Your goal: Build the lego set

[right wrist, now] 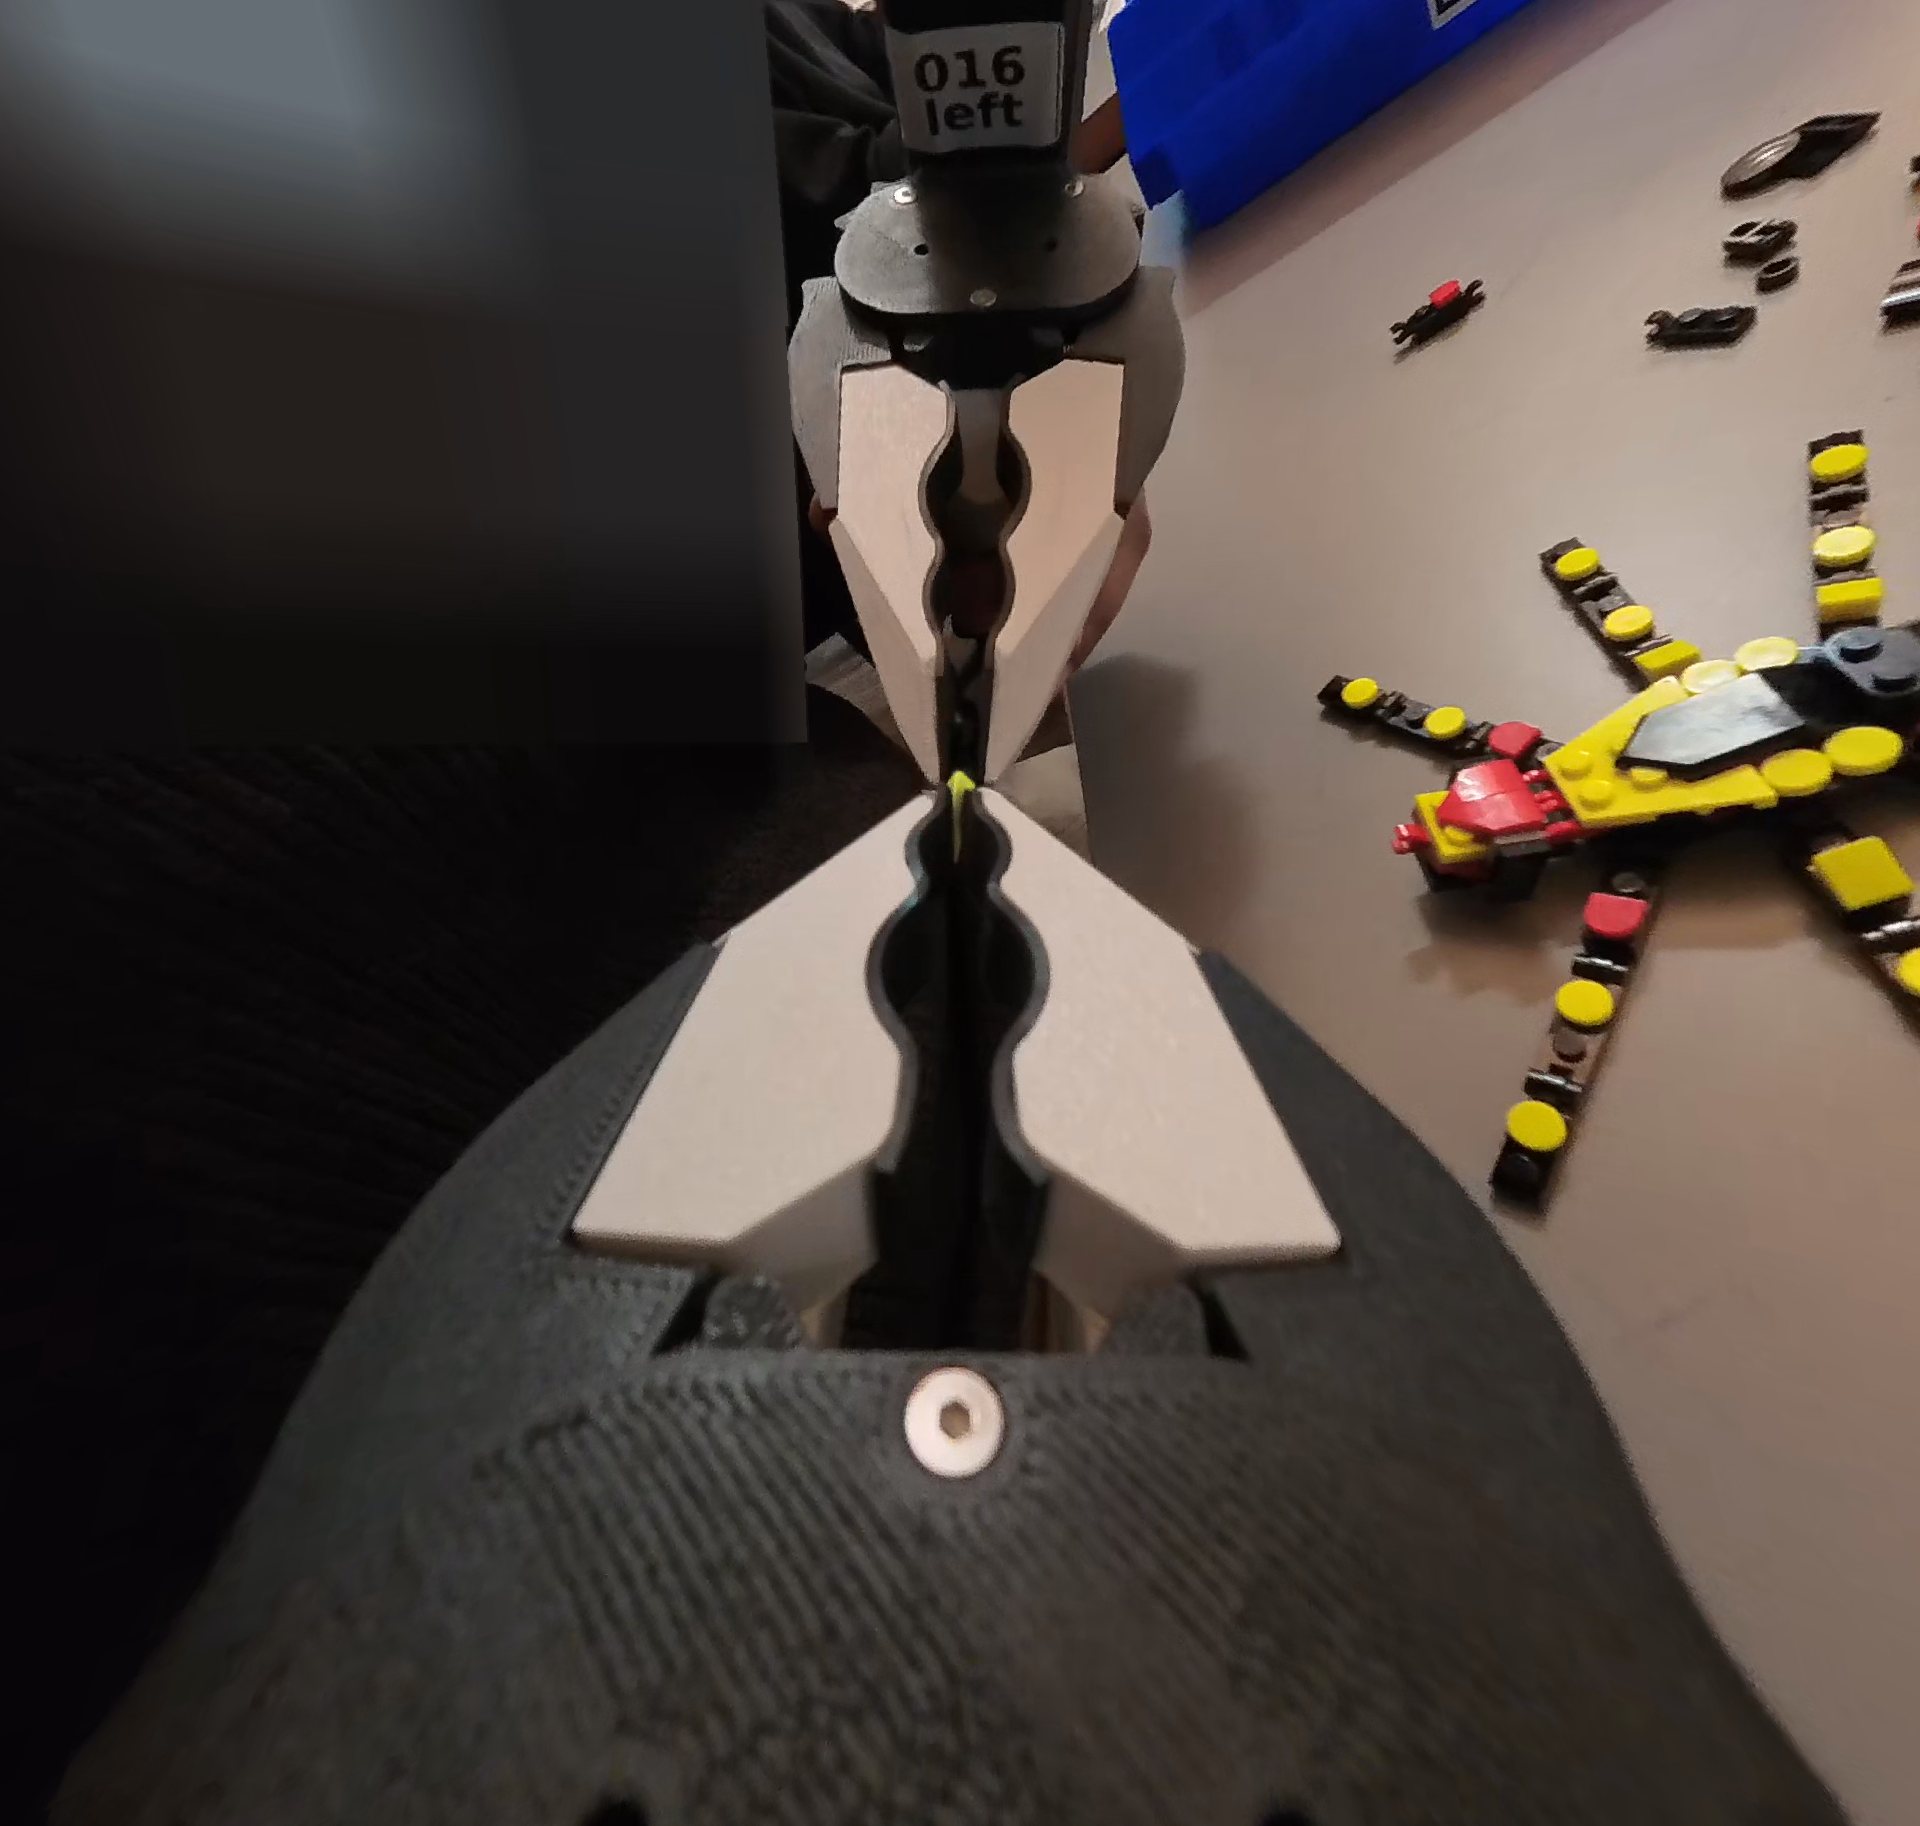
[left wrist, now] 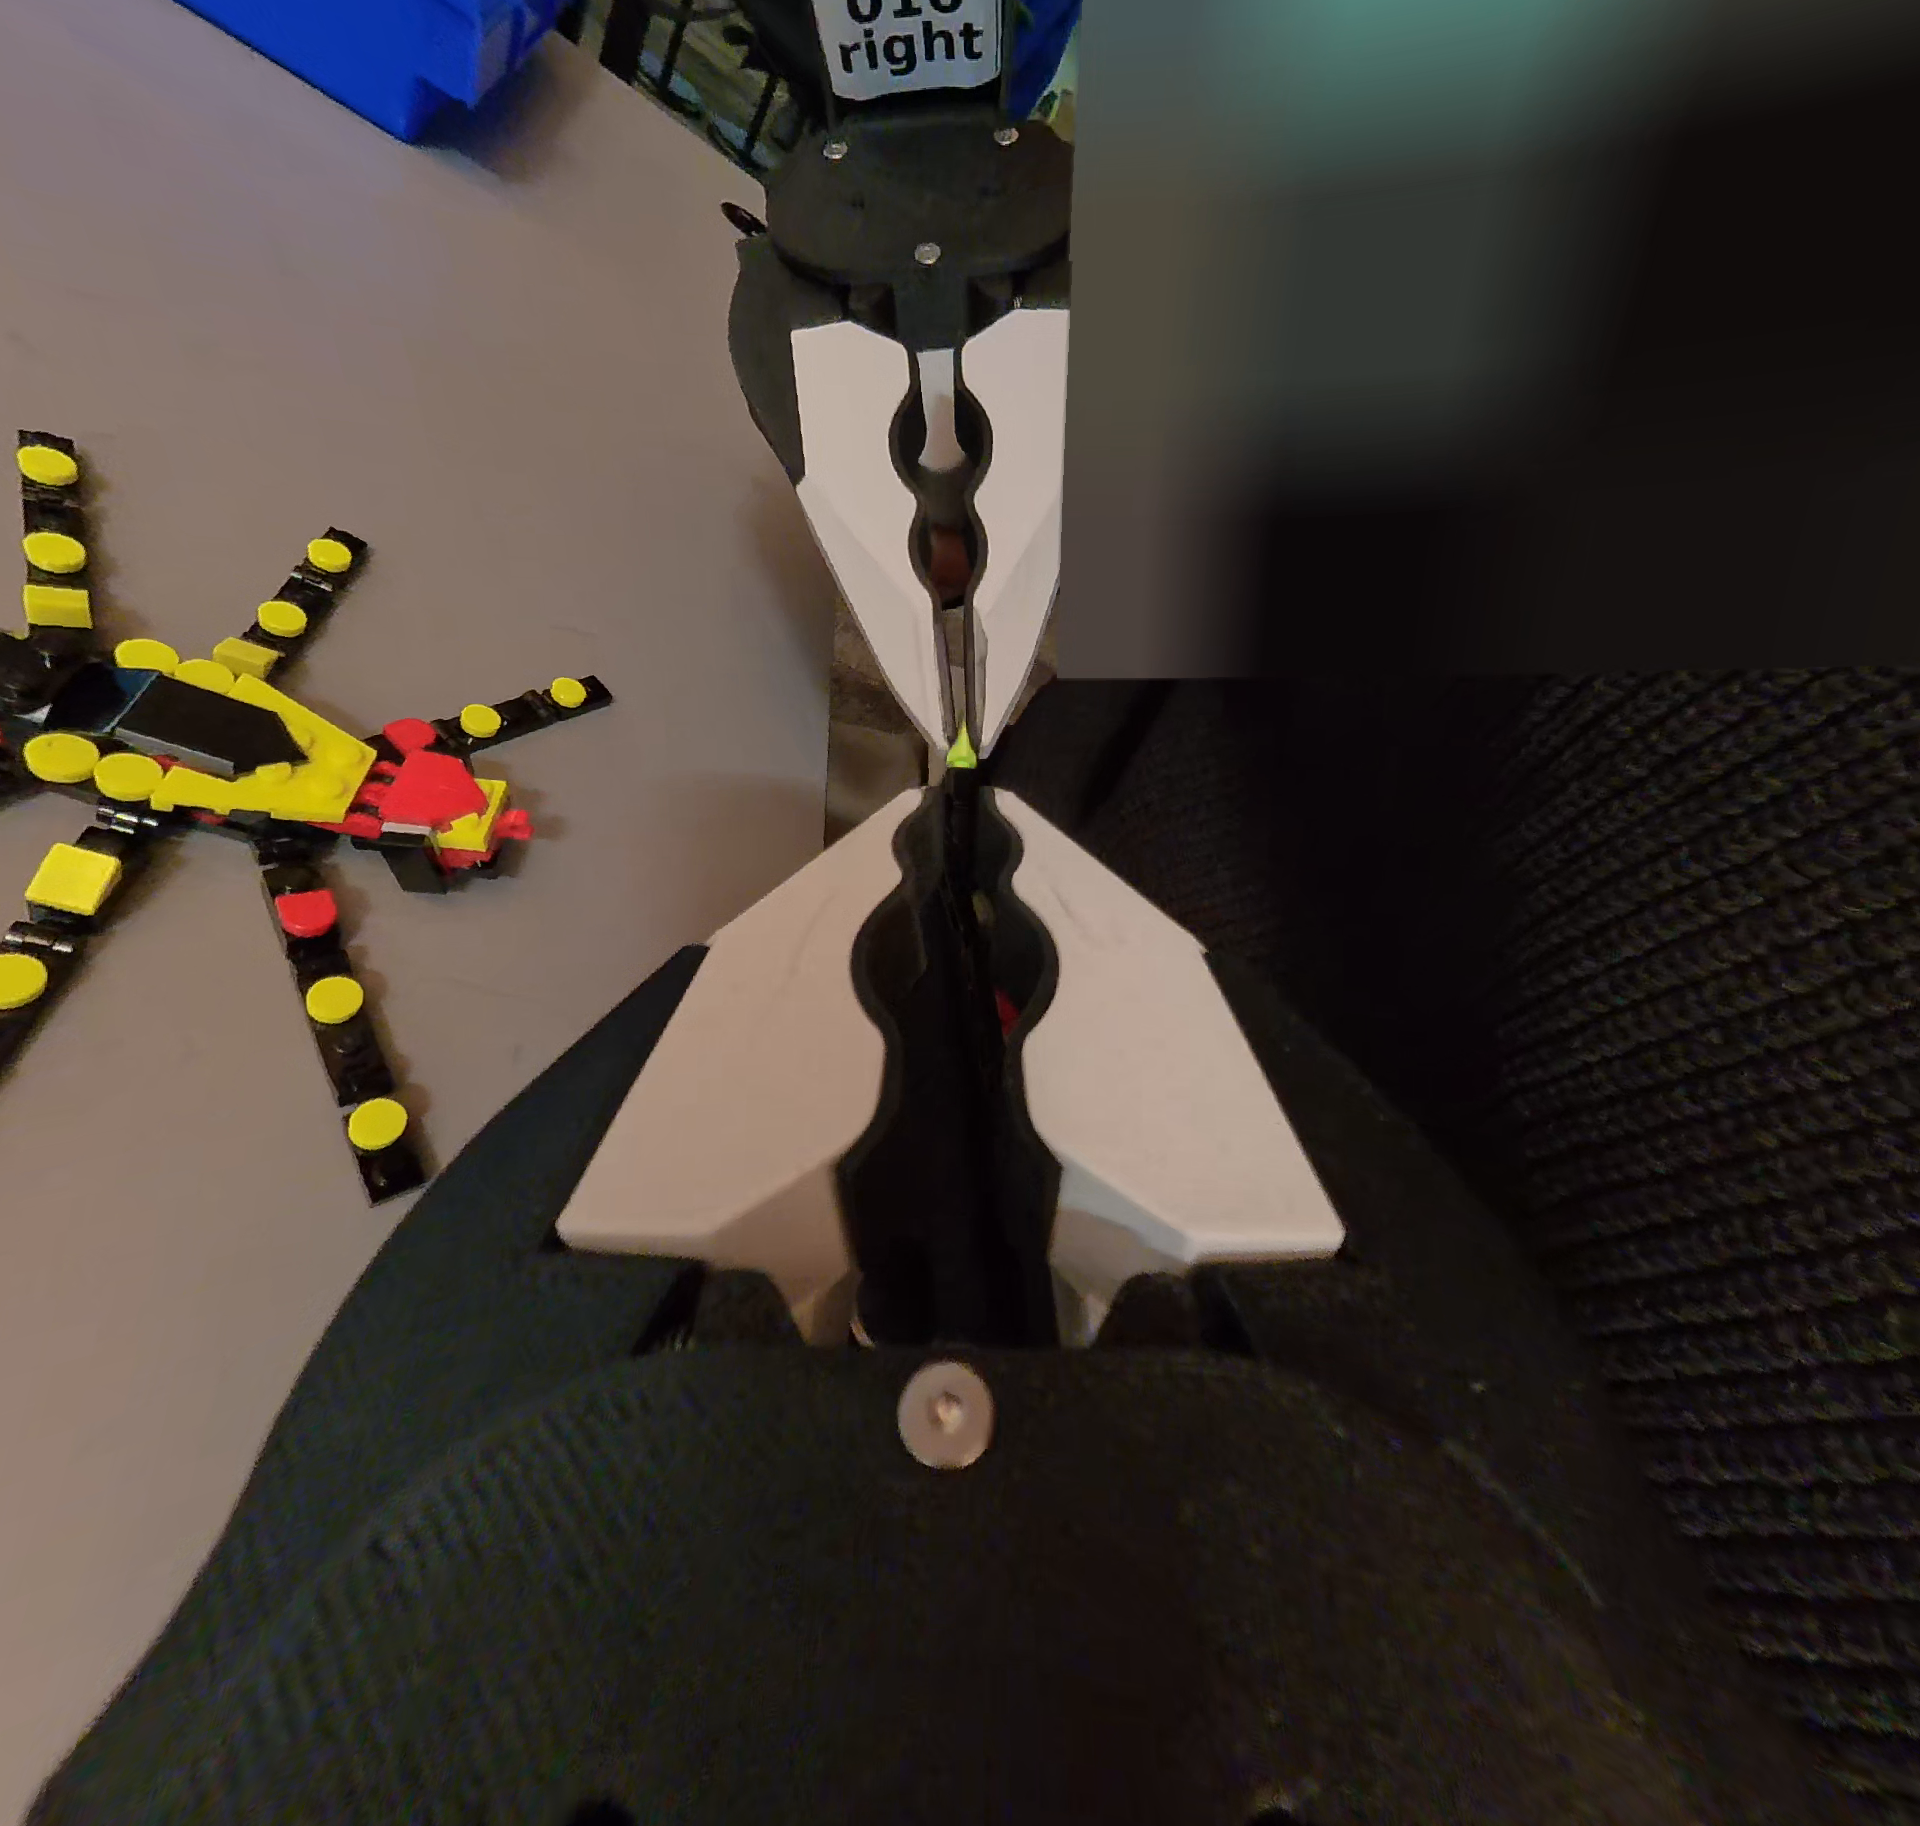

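My left gripper [left wrist: 961,794] and my right gripper [left wrist: 961,732] meet tip to tip off the table's edge, both shut. A small lime-green pointed piece [left wrist: 962,746] sits between the tips. In the right wrist view it [right wrist: 957,815] lies inside my right gripper [right wrist: 958,800]. The left gripper [right wrist: 961,766] pinches a thin black piece [right wrist: 963,701] that touches it. A yellow, black and red spider-like lego model [left wrist: 260,737] lies flat on the table, also in the right wrist view [right wrist: 1683,748].
A blue bin [left wrist: 343,0] stands at the table's back, also in the right wrist view [right wrist: 1299,62]. Several loose black pieces [right wrist: 1756,249] lie behind the model on the grey table [right wrist: 1455,477]. Dark knitted fabric [left wrist: 1662,1049] fills the space off the table edge.
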The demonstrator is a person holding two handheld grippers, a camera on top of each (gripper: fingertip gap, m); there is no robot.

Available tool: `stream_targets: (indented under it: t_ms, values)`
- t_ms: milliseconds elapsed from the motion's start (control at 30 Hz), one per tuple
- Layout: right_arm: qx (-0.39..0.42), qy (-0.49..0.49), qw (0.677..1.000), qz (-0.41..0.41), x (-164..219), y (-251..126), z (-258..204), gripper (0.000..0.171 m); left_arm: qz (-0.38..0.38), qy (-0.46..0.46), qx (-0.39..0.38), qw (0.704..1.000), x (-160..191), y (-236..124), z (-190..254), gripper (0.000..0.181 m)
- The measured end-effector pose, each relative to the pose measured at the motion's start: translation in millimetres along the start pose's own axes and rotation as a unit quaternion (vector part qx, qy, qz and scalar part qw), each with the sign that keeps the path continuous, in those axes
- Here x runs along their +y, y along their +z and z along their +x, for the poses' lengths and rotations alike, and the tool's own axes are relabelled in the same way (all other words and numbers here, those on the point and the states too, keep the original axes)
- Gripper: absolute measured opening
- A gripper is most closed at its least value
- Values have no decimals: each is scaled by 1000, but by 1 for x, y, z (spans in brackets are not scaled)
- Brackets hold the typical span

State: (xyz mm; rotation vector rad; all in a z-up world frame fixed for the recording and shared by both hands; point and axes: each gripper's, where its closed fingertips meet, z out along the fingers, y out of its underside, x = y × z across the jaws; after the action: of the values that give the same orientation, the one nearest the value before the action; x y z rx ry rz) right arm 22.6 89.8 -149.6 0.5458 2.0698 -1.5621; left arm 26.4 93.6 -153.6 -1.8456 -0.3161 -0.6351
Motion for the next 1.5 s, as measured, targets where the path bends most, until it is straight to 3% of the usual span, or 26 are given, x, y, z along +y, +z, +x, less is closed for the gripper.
stream_targets:
  t_ms: [1500]
  values:
    - [32, -9, 999, -14, 4, 4, 8, 0, 0, -17, -15, 1000, 3, 3, -7, 0]
